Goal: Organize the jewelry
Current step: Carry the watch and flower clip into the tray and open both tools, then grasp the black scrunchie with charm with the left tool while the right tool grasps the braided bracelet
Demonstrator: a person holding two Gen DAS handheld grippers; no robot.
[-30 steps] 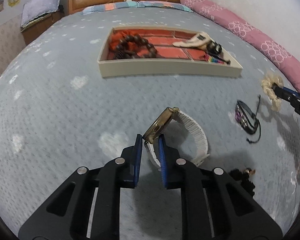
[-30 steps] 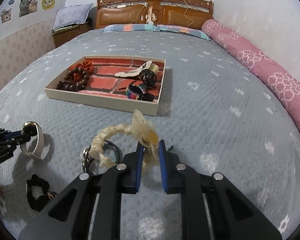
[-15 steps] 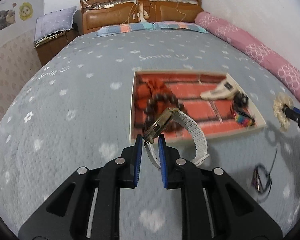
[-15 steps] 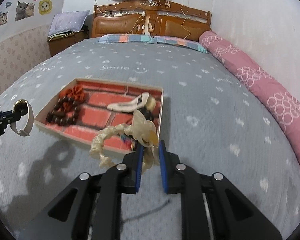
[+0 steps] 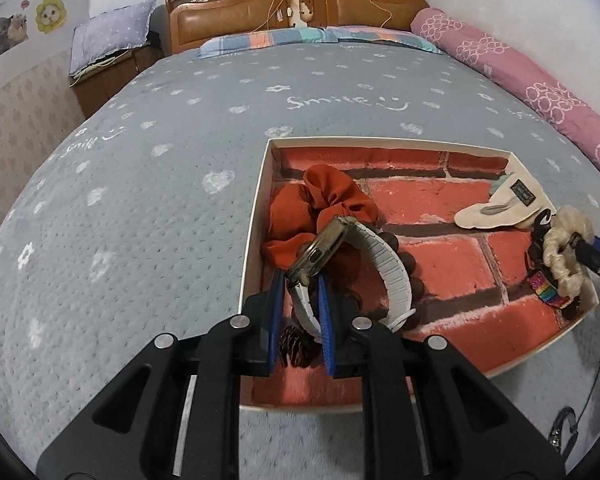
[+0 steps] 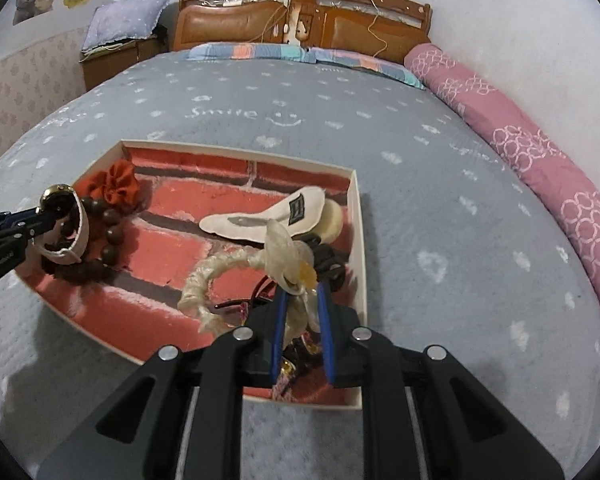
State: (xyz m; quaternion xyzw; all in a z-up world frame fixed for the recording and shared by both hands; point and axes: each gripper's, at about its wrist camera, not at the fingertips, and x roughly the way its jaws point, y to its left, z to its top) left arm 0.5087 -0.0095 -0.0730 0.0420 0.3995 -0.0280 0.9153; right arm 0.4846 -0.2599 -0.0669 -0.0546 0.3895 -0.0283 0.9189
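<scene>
A shallow cream tray [image 5: 256, 216] [image 6: 358, 240] with a red brick-print floor lies on the grey bedspread. My left gripper [image 5: 298, 284] is shut on the white strap of a gold-cased watch [image 5: 324, 246] [image 6: 62, 216], held over the tray's left end above an orange scrunchie [image 5: 320, 200] and brown beads [image 6: 112, 236]. My right gripper [image 6: 302, 304] is shut on a cream braided hair tie with a sheer bow [image 6: 236, 268] [image 5: 562, 248], held over the tray's right end near a cream hair clip [image 6: 268, 216] and a black claw clip [image 6: 328, 264].
A rainbow band [image 5: 546, 292] lies in the tray's right corner. A dark bracelet [image 5: 566, 432] lies on the bedspread in front of the tray. A pink bolster [image 6: 540, 148] runs along the right wall, with the wooden headboard [image 6: 300, 16] at the back.
Both grippers have carried their items forward, from over the bedspread in front of the tray to over the tray itself. The dark bracelet and black scrunchie were left behind on the bed.
</scene>
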